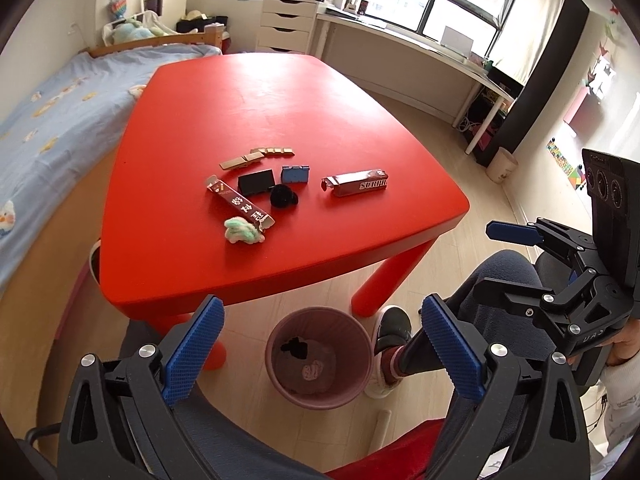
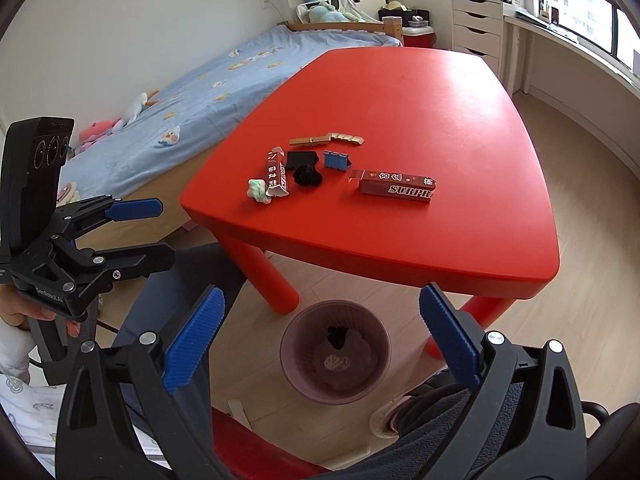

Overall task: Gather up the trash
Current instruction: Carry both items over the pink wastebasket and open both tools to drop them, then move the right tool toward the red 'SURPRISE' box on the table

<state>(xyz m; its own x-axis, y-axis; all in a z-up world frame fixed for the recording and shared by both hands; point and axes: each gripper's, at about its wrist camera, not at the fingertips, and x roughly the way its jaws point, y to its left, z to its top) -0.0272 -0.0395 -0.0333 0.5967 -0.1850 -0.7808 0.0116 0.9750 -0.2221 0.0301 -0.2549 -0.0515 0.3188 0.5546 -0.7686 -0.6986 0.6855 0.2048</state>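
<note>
Both tools, left tool [image 1: 322, 344] and right tool [image 2: 320, 340], gape empty above the round mauve ribbed plastic bin [image 1: 320, 354] on the floor near the red desk [image 1: 280, 92], where the long red-brown carton [image 1: 356, 185], second printed carton [image 1: 240, 206] and crumpled pale wrapper [image 1: 242, 233] lie.

Table [image 1: 280, 92]: red plastic, smooth, soft sheen. Bin [image 1: 320, 322]: ribbed mauve plastic, matt. Right box [image 1: 356, 186]: glossy printed card. Gripper pads [image 1: 192, 356]: blue, knurled rubbery texture; arms matt black. Floor [image 1: 440, 272]: pale wood planks. Bedsheet [image 1: 60, 108]: blue cloth.
</note>
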